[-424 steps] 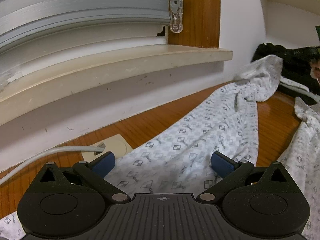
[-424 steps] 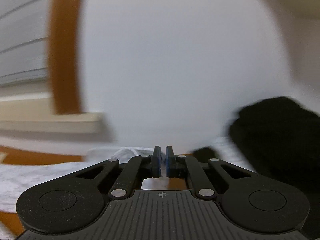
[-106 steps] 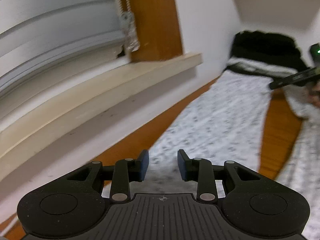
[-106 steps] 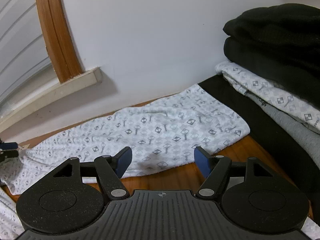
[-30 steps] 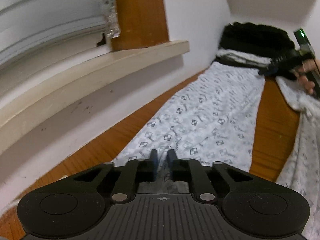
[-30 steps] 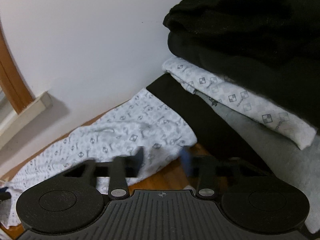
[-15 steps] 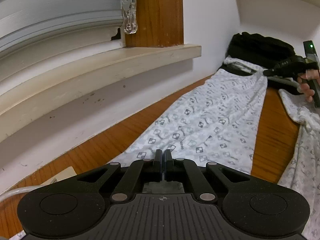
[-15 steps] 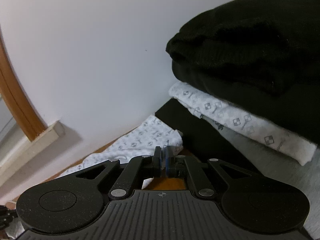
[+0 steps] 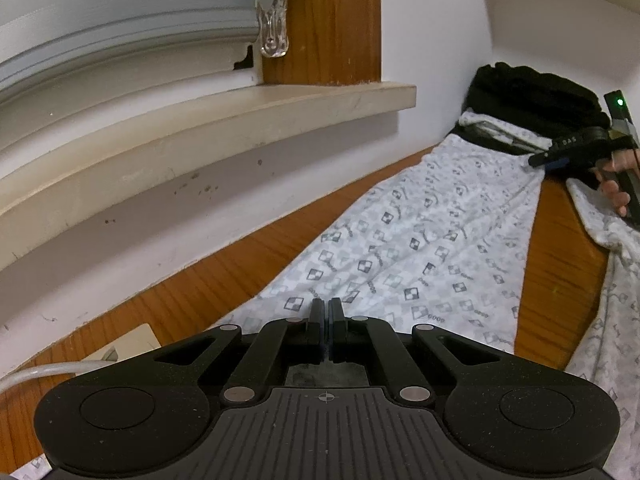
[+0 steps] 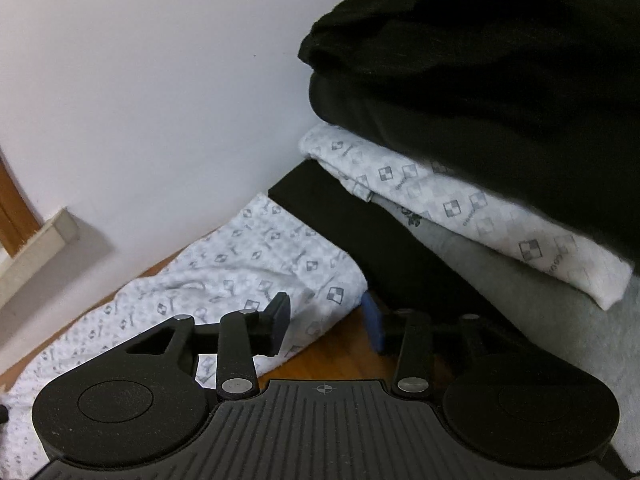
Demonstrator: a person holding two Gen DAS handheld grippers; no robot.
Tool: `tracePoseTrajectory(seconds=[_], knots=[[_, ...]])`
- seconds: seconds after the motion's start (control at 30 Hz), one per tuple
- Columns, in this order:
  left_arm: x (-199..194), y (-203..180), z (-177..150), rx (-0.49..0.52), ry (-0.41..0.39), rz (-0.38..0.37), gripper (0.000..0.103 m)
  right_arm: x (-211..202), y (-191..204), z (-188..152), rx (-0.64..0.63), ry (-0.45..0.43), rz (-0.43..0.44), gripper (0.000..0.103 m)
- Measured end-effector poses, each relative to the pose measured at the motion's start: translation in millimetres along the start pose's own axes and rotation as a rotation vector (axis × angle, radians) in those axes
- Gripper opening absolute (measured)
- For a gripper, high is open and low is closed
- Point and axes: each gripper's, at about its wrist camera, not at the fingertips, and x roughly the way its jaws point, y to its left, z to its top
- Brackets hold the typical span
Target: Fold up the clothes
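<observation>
Lying flat along the wooden table [image 9: 224, 292] beside the wall, the patterned garment [image 9: 420, 248] stretches between both tools. Left gripper [image 9: 325, 314]: closed, apparently on the near cloth edge; the pinch itself is hidden. Right gripper [image 10: 326, 314]: jaws opening, far corner of the garment between them, pads not pressing. One stack [image 10: 480, 160] of about five folded items stands beside it, partly cut off.
</observation>
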Motion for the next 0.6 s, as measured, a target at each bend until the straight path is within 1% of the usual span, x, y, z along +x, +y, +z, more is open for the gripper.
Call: tracePoseTrajectory(seconds=[0.03,0.07,0.13,0.27,0.33,0.4,0.5,0.57,0.6], knots=[[0.1,0.1,-0.3,0.000,0.001,0.000,0.002,1.5,0.0,0.2,-0.002,0.007,0.011,0.018],[-0.8,0.2,-0.4,0.000,-0.001,0.001,0.002,3.1,0.0,0.5,-0.002,0.018,0.024,0.005],[-4.3,0.6,-0.1,0.003,-0.008,0.006,0.002,-4.5,0.6,3.8,-0.001,-0.019,0.048,0.005],[-16.4,6.1,2.8,-0.003,-0.036,-0.005,0.002,-43.0,-1.8,29.0,0.051,-0.150,0.114,0.005],[-28.0,10.2,5.2,-0.008,-0.058,-0.016,0.002,-60.9,-2.5,41.8,0.061,-0.204,0.122,0.005],[-38.4,11.5,6.8,-0.002,-0.081,-0.035,0.003,-65.1,0.9,47.0,0.027,-0.200,0.095,0.005],[-50.0,7.2,5.4,0.020,-0.092,-0.054,0.003,-57.7,4.1,41.9,-0.007,-0.169,0.056,0.005],[-52.7,1.5,3.3,0.043,-0.086,-0.066,0.011,-51.1,2.9,35.4,-0.005,-0.158,0.051,0.005],[-52.6,-3.2,2.2,0.063,-0.077,-0.064,0.020,-47.6,1.9,31.8,-0.003,-0.153,0.047,0.005]])
